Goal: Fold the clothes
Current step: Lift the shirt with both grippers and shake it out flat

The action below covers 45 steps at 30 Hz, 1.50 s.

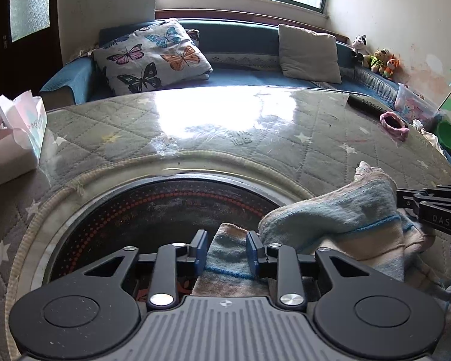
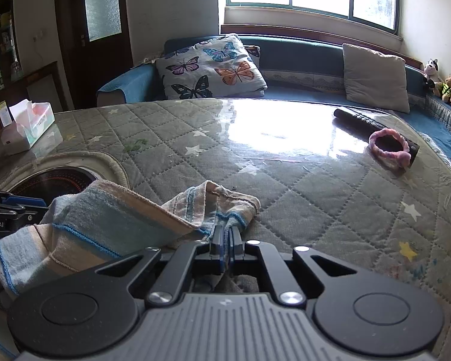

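Note:
A striped blue and beige cloth point(image 1: 339, 213) lies bunched over the edge of the round dark cooktop point(image 1: 153, 210) set into the table. My left gripper point(image 1: 226, 248) is open, and a strip of the cloth runs between its blue pads point(image 1: 199, 249) without being pinched. My right gripper point(image 2: 226, 240) is shut on a blue-stitched edge of the same cloth point(image 2: 111, 210), low over the quilted table cover. The cloth's loose corner point(image 2: 234, 201) rests just ahead of the right fingers. Each gripper shows at the edge of the other's view.
The table is covered by a grey quilted star-print mat point(image 2: 315, 186) under clear plastic. A tissue box point(image 2: 30, 123) stands at the left, a remote point(image 2: 363, 120) and a pink scrunchie point(image 2: 389, 147) at the far right. A blue sofa with a butterfly pillow point(image 2: 213, 66) lies behind.

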Motion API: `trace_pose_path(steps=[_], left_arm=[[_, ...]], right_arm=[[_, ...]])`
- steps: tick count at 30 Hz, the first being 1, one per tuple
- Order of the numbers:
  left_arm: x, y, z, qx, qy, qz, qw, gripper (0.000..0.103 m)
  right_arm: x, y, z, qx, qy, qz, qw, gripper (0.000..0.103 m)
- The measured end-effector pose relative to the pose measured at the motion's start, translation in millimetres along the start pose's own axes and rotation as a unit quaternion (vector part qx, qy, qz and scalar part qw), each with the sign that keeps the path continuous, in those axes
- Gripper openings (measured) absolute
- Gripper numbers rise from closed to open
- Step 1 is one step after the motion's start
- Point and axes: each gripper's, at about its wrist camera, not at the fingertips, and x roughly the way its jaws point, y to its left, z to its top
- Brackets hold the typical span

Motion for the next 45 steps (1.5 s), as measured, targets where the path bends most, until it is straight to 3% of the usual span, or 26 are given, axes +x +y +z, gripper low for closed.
trace_pose_path(steps=[3, 5, 8, 13, 23, 33, 40, 45], left_arm=[[0, -2, -2, 0.007, -0.006, 0.002, 1.0000, 0.006], [-6, -2, -2, 0.013, -0.018, 0.013, 0.9997, 0.003], [-21, 7, 1, 0.007, -0.045, 0.036, 0.9983, 0.002], [-50, 54, 13, -0.039, -0.078, 0.103, 0.9908, 0.002], [-71, 143, 10, -0.093, -0.085, 0.194, 0.9729, 0.001], [-66, 179, 8, -0.102, -0.104, 0.211, 0.9664, 0.001], [-43, 194, 0, -0.116, -0.062, 0.200, 0.9710, 0.002], [-41, 206, -2, -0.150, -0.049, 0.178, 0.9713, 0.007]], right_arm=[[0, 0, 0, 0.001, 0.000, -0.001, 1.000, 0.003], [0, 1, 0, 0.000, 0.000, -0.003, 1.000, 0.003], [1, 2, 2, -0.002, 0.003, -0.005, 1.000, 0.003], [2, 5, 9, -0.005, 0.004, -0.004, 1.000, 0.002], [24, 15, 39, -0.017, 0.000, -0.009, 1.000, 0.001], [51, 29, 72, -0.013, -0.047, -0.014, 0.999, 0.001], [84, 32, 66, -0.017, -0.012, -0.016, 1.000, 0.003], [89, 23, 74, 0.001, -0.002, 0.007, 1.000, 0.012]])
